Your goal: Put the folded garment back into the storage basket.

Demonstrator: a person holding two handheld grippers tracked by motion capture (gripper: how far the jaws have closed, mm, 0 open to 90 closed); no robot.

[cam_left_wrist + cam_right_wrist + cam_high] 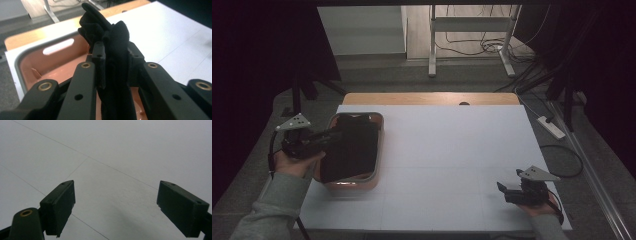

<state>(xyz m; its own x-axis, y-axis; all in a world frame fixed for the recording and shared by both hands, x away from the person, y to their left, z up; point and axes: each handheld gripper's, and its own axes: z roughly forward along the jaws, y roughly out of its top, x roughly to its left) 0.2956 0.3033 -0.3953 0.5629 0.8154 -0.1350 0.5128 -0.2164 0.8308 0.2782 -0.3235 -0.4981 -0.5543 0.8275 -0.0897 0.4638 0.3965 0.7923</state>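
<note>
Left hand-held gripper (113, 62): clamped on black cloth (116, 50), over the tray (377, 120).
Cloth: soft, light, limp; bunches, so pinch a fold or edge.
Right hand-held gripper (116, 207): wide, empty, above desk (125, 157).

Grey long sleeves on both forearms. Both grippers black, brass-ringed screw holes along the arms, blocky black fingers (58, 206), grey three-cornered plate on top, black cable trailing.
</note>
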